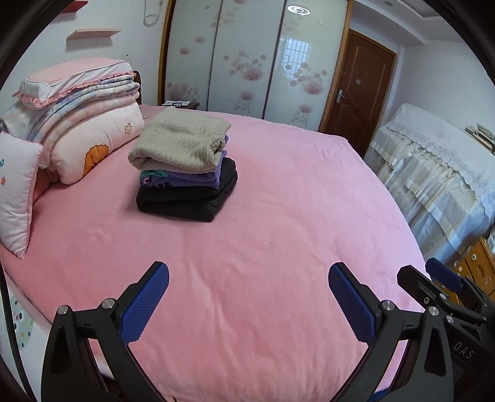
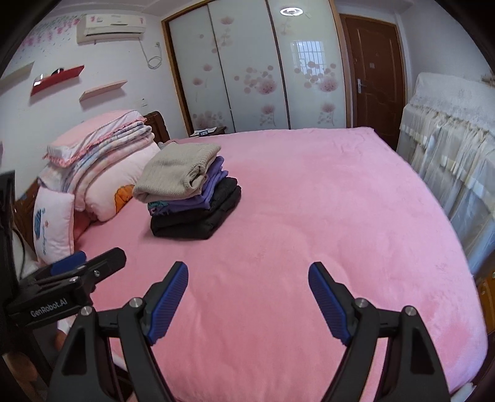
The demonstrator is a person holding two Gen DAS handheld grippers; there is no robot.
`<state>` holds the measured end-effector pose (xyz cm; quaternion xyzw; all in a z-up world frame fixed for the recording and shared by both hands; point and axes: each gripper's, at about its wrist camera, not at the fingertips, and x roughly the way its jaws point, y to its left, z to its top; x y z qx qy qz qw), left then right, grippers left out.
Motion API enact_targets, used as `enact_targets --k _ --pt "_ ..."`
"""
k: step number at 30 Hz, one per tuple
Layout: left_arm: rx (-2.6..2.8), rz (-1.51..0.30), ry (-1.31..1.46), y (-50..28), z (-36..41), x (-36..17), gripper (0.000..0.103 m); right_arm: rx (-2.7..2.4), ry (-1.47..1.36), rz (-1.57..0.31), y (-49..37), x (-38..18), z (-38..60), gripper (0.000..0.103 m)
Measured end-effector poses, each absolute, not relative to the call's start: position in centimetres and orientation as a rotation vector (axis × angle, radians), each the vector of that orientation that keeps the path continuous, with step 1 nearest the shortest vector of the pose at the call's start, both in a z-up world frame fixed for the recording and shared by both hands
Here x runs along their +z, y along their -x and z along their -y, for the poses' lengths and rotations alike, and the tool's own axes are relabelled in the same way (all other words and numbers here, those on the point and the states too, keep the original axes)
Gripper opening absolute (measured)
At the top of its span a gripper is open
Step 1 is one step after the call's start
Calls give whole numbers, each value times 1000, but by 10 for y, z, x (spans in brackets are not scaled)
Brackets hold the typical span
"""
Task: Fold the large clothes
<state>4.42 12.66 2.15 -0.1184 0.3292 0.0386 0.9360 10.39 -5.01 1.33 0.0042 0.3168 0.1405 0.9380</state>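
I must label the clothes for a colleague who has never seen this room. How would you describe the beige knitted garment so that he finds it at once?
Start at the pink bed. Near its head end, beside the heap of folded bedding, stands a small stack of folded clothes. The beige knitted garment lies on top, above purple and black pieces, the only pale, coarse-knit item there.

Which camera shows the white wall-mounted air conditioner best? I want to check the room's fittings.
The right wrist view: the white wall-mounted air conditioner shows whole, high on the wall left of the sliding wardrobe. The left wrist view cuts it off entirely; only a loop of cord by the wardrobe remains.
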Motion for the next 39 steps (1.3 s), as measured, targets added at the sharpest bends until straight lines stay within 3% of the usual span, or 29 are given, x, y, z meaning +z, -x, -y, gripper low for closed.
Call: enact_targets --k 16,39 --pt "55 -629 168 10 -103 31 102 273 7 -608 -42 21 59 81" --pt "63 -642 176 32 -108 25 102 257 27 -600 -18 21 55 81"
